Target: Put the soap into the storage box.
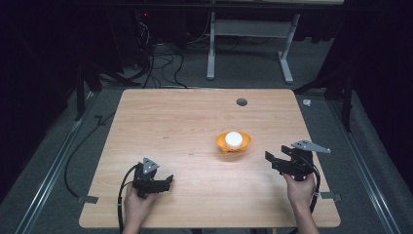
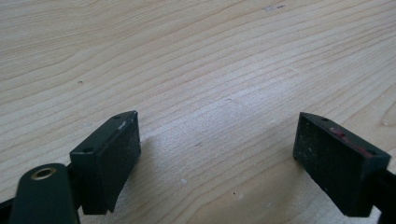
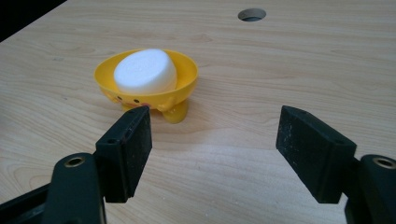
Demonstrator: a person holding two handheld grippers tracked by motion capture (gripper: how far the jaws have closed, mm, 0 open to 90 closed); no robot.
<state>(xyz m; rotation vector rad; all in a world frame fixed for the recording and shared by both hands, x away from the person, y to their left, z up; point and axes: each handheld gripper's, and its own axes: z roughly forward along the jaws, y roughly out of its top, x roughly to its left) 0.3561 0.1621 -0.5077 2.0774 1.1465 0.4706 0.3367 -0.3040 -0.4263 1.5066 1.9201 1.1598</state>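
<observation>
A yellow duck-shaped soap dish (image 1: pixel 234 143) stands on the wooden table (image 1: pixel 185 126), right of centre, with a white bar of soap (image 1: pixel 234 139) lying in it. The right gripper view has the dish (image 3: pixel 184 86) and soap (image 3: pixel 145 71) just beyond its left jaw. My right gripper (image 1: pixel 276 161) is open, a short way right of the dish and apart from it; between its jaws (image 3: pixel 214 149) is bare wood. My left gripper (image 1: pixel 165 183) is open near the table's front left, low over bare wood (image 2: pixel 217 154), holding nothing.
A round cable hole (image 1: pixel 241 102) sits near the table's far edge. Cables (image 1: pixel 160 61) and a grey desk frame (image 1: pixel 248 44) are on the floor beyond. Metal rails run along both sides of the table. Bare wood lies between the two grippers.
</observation>
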